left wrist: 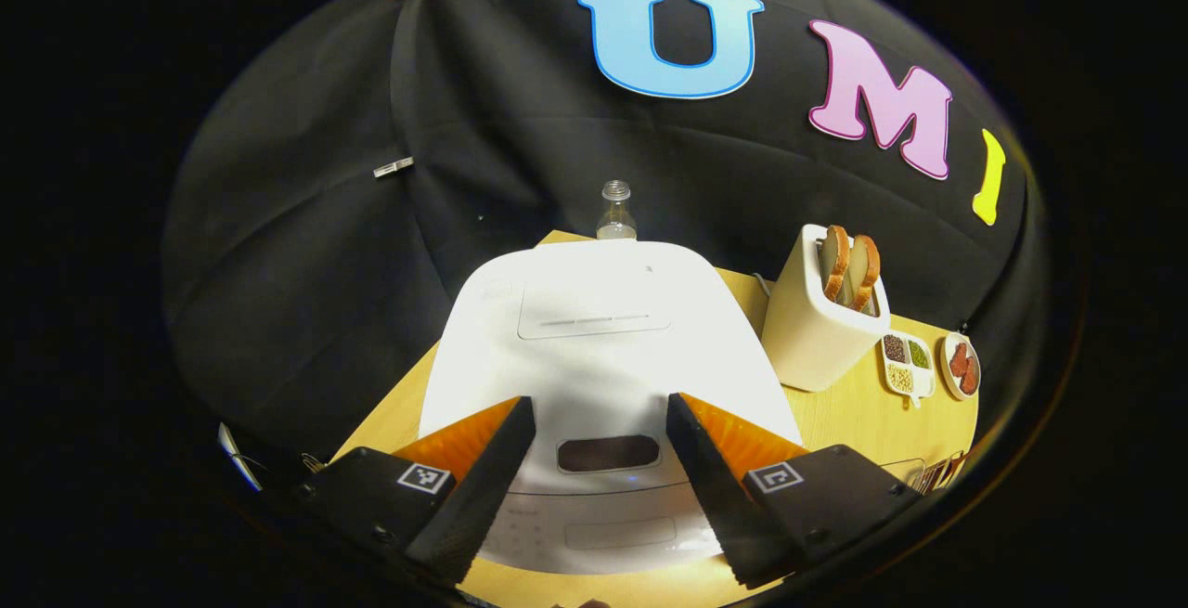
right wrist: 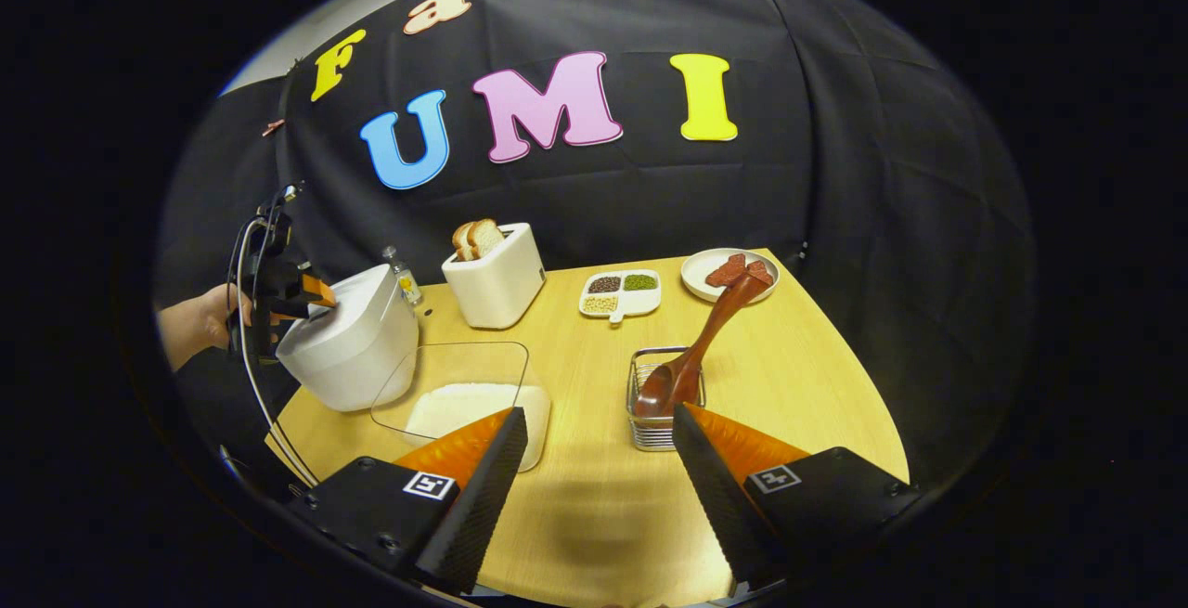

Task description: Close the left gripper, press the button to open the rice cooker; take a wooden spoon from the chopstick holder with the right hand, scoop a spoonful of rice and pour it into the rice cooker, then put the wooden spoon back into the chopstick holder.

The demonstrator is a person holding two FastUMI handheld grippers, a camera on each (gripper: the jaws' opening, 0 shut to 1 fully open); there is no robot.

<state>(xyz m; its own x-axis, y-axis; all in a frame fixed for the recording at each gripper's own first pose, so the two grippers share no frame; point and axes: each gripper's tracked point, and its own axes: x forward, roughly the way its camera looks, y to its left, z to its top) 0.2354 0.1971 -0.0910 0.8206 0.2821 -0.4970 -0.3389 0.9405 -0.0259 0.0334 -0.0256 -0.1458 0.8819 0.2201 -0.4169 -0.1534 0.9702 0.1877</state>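
The white rice cooker (left wrist: 594, 348) sits close in front in the left gripper view, lid down, with its dark oval button (left wrist: 608, 453) on the front. My left gripper (left wrist: 601, 404) is open, one finger on each side of that button and just above the lid. In the right gripper view the cooker (right wrist: 348, 339) stands at the table's left, with the left gripper (right wrist: 278, 292) and a hand (right wrist: 190, 325) over it. A wooden spoon (right wrist: 705, 334) leans in the wire chopstick holder (right wrist: 661, 427). My right gripper (right wrist: 599, 413) is open and holds nothing, just short of the holder. A clear box of rice (right wrist: 469, 399) lies left of the holder.
A toaster (right wrist: 494, 278) with bread, a small bottle (right wrist: 402, 276), a divided dish of beans (right wrist: 620, 294) and a plate of red pieces (right wrist: 729, 272) stand along the back of the wooden table (right wrist: 789, 376). In the left gripper view the toaster (left wrist: 821, 320) is right of the cooker.
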